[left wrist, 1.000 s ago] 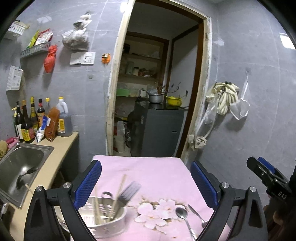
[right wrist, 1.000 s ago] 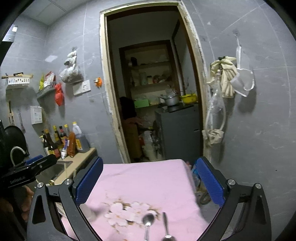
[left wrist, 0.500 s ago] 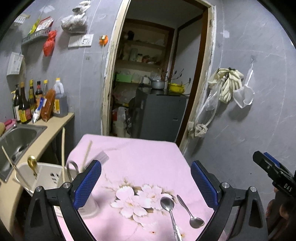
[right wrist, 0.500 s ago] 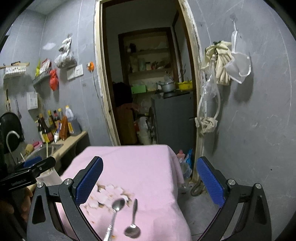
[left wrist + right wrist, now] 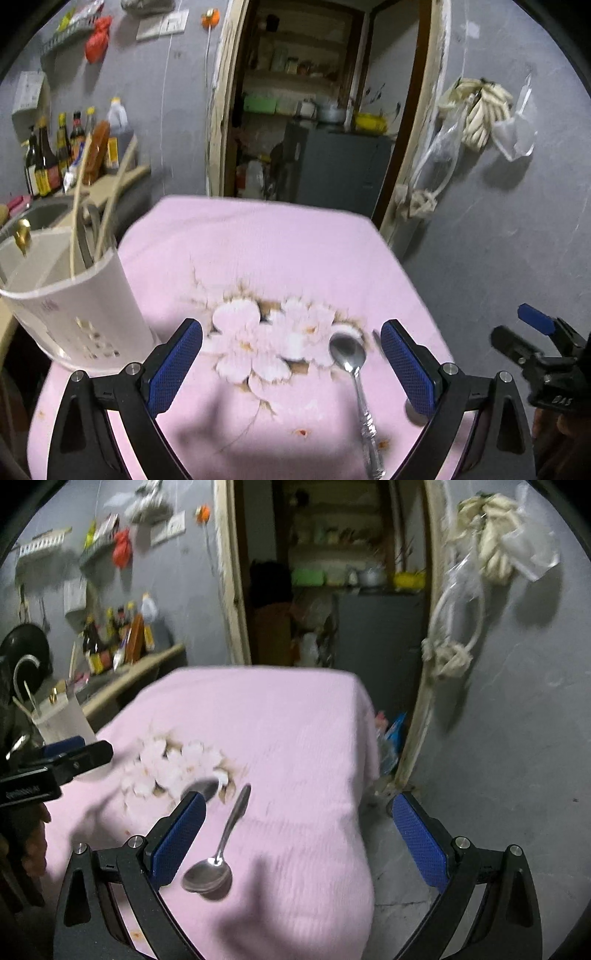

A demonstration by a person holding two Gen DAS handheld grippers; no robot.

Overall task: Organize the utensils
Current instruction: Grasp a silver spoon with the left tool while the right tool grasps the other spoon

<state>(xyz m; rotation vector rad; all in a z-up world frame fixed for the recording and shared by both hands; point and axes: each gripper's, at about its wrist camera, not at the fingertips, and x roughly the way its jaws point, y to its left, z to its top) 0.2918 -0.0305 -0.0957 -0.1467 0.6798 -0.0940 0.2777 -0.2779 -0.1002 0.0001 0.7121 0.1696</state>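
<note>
Glossy metal spoon (image 5: 352, 363), matt pink cloth tablecloth (image 5: 280, 251) — smooth white plastic utensil holder (image 5: 74, 295)

Left wrist view low and close over the pink tablecloth (image 5: 280, 251), facing the doorway (image 5: 325, 110), right wrist view further right at the cloth's corner, facing likewise, both sharing the floral print (image 5: 258, 339), two spoons and doorway

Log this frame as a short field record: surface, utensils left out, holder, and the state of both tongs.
surface: pink floral tablecloth
loose utensils: two spoons, spoon A and spoon B, lying on the cloth
holder: white utensil holder, upright at the cloth's left edge, chopsticks inside
left tongs: open, empty, above spoon A
right tongs: open, empty, above spoon B
</note>
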